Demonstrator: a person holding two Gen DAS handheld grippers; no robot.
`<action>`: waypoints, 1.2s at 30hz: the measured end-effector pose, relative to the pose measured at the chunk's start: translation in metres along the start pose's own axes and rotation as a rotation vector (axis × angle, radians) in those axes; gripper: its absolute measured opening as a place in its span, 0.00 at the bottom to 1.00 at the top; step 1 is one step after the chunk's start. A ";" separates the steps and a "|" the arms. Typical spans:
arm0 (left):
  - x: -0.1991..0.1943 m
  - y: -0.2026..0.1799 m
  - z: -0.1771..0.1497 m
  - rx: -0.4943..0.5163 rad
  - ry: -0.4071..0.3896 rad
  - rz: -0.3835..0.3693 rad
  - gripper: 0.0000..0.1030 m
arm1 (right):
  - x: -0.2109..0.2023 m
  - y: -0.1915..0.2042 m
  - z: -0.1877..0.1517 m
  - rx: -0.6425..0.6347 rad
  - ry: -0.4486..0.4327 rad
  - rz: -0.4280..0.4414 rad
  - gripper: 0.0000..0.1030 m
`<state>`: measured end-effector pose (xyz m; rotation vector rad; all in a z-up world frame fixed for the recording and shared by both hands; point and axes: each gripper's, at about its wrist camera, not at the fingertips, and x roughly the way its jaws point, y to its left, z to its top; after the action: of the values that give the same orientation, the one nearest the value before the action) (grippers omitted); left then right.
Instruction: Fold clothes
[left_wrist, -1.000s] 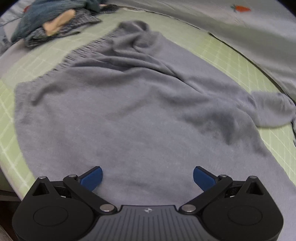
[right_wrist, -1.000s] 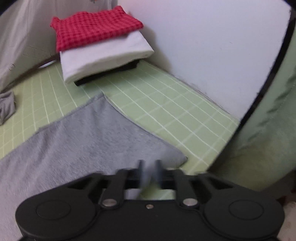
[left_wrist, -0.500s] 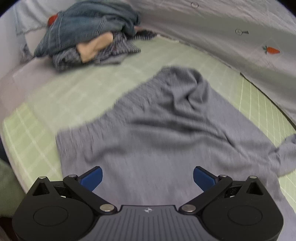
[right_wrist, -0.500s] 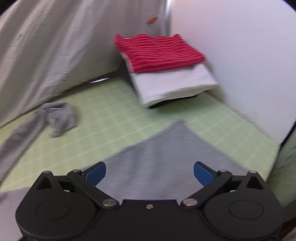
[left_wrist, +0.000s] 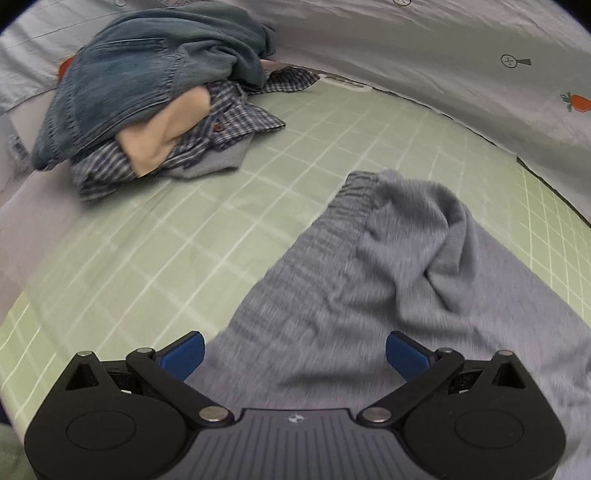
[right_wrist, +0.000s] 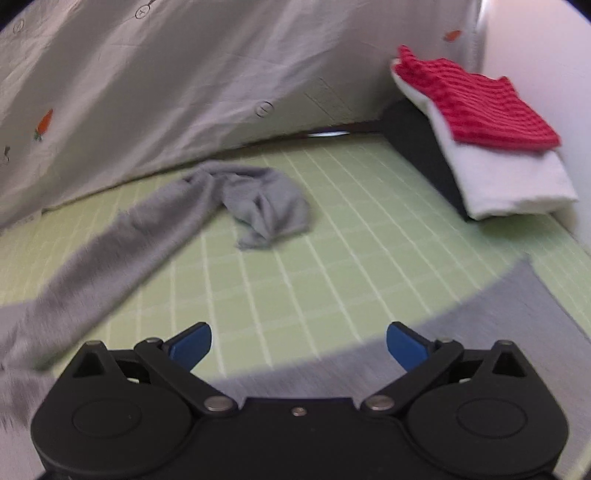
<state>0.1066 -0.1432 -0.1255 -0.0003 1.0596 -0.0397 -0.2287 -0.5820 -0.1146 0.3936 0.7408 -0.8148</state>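
I hold the left gripper wide, nothing between its blue pads, above the grey garment spread on the green gridded mat. An unfolded clothes pile lies at 11 o'clock. My right gripper is also wide and empty; the garment's sleeve lies bunched at 12 o'clock, a folded stack at 2 o'clock.

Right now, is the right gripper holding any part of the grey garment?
No: the right gripper stands wide open over the green mat, with the grey garment lying loose beneath it.
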 end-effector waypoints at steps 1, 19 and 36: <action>0.005 -0.003 0.004 -0.004 0.005 0.004 1.00 | 0.007 0.005 0.006 -0.004 0.000 0.013 0.99; 0.043 -0.021 0.020 -0.012 0.035 0.040 1.00 | 0.134 0.051 0.081 -0.246 0.043 -0.117 0.47; 0.044 -0.023 0.019 -0.011 0.010 0.040 1.00 | 0.028 -0.055 0.120 -0.045 -0.274 -0.376 0.06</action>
<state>0.1438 -0.1683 -0.1540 0.0112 1.0691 0.0026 -0.2056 -0.7010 -0.0549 0.0960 0.5809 -1.1769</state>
